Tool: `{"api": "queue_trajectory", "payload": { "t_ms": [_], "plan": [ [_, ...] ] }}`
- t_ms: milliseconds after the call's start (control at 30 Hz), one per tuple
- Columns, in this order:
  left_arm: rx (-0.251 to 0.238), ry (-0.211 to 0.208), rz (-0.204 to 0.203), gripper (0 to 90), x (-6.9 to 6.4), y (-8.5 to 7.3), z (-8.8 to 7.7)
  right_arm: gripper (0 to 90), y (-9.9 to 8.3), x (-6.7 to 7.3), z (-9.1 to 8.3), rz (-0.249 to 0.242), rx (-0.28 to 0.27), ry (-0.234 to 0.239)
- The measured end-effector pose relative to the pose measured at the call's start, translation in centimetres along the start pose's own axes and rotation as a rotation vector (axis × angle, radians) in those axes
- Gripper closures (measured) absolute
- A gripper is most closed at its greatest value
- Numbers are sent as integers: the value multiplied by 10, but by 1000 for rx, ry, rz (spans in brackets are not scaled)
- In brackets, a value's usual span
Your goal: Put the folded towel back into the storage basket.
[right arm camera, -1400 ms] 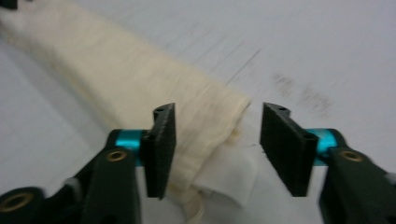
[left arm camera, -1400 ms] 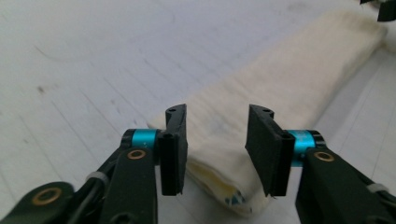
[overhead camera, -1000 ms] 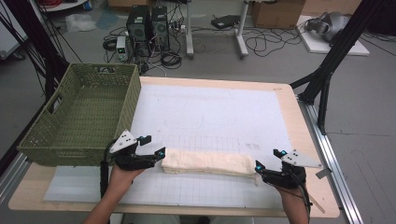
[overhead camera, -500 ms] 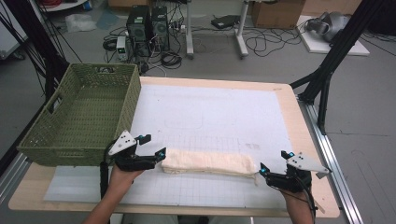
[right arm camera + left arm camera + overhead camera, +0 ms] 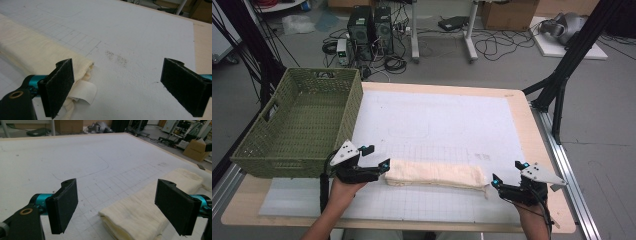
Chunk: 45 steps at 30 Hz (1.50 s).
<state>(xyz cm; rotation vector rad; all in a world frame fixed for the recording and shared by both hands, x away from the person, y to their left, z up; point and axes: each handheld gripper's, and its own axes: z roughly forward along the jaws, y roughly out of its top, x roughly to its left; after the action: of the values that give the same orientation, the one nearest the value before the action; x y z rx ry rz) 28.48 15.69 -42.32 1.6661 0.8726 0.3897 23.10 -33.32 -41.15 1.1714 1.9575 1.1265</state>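
Note:
A folded cream towel [image 5: 436,175] lies lengthwise across the front of the white gridded mat [image 5: 442,120]. My left gripper [image 5: 378,156] stands open at the towel's left end; in the left gripper view the towel [image 5: 140,212] lies low between the jaws, nearer the right one, and my left gripper [image 5: 117,207] holds nothing. My right gripper [image 5: 507,174] is open just off the towel's right end. In the right gripper view the towel [image 5: 30,52] and its white label [image 5: 83,91] sit by the left jaw, while my right gripper [image 5: 117,85] spans bare mat.
A green woven basket [image 5: 297,120] stands on the table's left side, close behind my left gripper. The wooden table edge [image 5: 542,150] runs along the right. Computers and cables lie on the floor beyond the table.
My right gripper has drawn slightly right and toward the person, away from the towel's end. The left gripper and the towel have hardly moved.

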Motion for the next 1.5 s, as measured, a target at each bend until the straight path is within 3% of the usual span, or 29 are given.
{"api": "queue_trajectory", "payload": {
  "t_ms": [267, 567, 800, 933, 1100, 1300, 1433, 1500],
  "plan": [
    [23, 0, -9, 204, 1, -1, 2, 109, 0, 1, 0, 0, -4, -2],
    [119, 11, -58, 189, -1, -4, 8, 109, 0, 4, 2, -19, 0, 12],
    [200, -2, -77, 354, -2, -11, 17, 109, -4, 4, 3, -24, 17, 19],
    [283, 9, -51, 419, -8, -17, 25, 109, -5, 1, 2, -10, 10, 19],
    [356, 65, 26, 414, -15, -22, 29, 109, -5, 4, 4, -22, 25, 28],
    [377, 72, 65, 384, -23, -24, 27, 110, -5, 5, 5, -23, 28, 39],
    [370, 83, 78, 441, -28, -25, 26, 110, -5, 5, 6, -25, 26, 40],
    [365, 68, 83, 510, -31, -26, 26, 110, -5, 5, 6, -25, 32, 42]
  ]
}}
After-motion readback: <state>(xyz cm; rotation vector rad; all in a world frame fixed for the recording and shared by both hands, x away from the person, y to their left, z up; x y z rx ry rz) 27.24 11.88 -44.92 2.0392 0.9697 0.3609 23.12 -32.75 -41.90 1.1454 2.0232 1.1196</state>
